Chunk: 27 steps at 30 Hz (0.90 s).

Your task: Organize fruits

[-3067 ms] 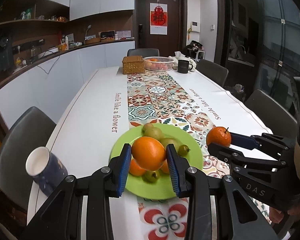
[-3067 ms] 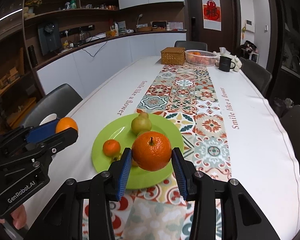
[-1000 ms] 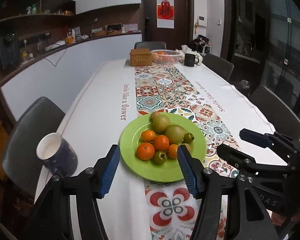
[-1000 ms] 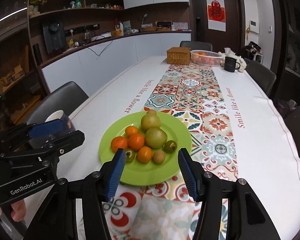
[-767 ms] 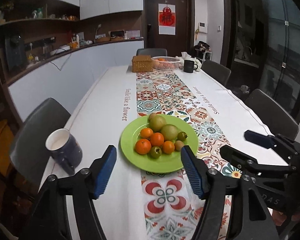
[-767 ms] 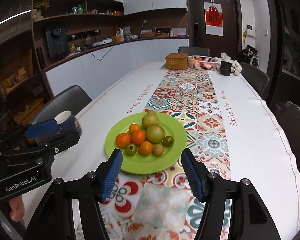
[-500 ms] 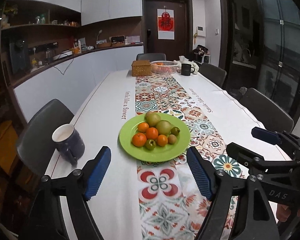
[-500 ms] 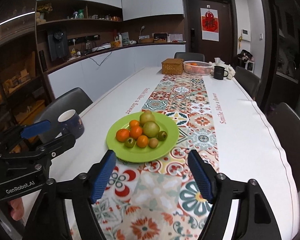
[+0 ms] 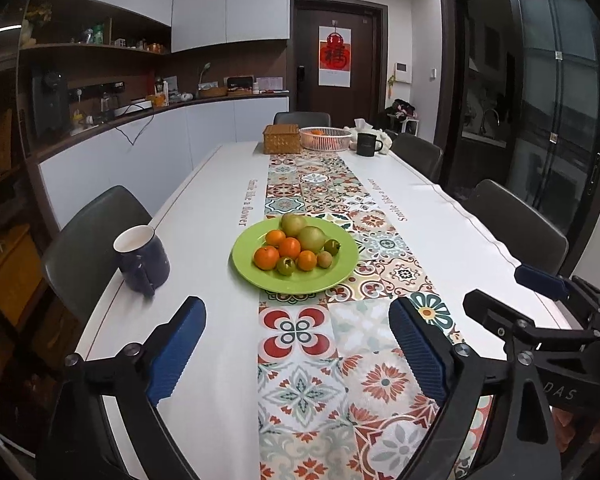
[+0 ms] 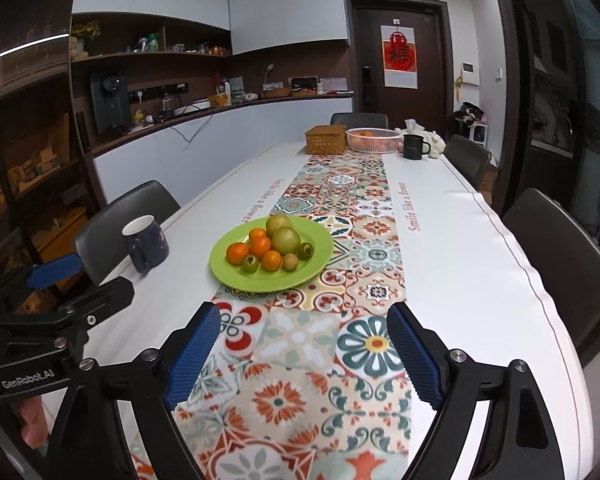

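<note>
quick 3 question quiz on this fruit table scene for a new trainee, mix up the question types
1. True or false: the left hand-held gripper is shut on an orange.
2. Multiple choice: where does the navy mug stand relative to the green plate in the left wrist view? A) to its left, apart from it B) on it C) behind it, touching it
3. Fill in: the wicker box, the white basket and the black mug stand at the ____ end of the table.

Key
1. False: both it and the right hand-held gripper are open and empty.
2. A
3. far
</note>
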{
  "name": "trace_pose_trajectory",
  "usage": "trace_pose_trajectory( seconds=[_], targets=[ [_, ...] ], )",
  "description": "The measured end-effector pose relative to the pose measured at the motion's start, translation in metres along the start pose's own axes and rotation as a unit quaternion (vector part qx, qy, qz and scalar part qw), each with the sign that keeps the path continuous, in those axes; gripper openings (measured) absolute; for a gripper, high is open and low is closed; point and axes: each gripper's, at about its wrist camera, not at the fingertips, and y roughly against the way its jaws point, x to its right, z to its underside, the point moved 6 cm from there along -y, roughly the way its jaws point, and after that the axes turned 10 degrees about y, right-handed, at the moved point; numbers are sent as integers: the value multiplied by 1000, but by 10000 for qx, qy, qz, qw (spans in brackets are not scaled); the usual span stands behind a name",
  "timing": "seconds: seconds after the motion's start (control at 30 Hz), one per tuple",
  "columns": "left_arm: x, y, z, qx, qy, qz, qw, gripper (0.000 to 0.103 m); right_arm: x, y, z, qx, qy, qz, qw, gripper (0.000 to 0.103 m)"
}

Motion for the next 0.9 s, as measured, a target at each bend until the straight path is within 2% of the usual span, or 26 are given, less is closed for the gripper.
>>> trace_pose_trajectory(
  seconds=[0.27,0.9],
  targets=[
    [2,13,11,58,4,36,10000,99,-1,14,14,12,-62,92,9999,87],
    [-2,19,16,92,-2,-74,9999,102,-4,25,20,87,-8,247,9997,87]
  ],
)
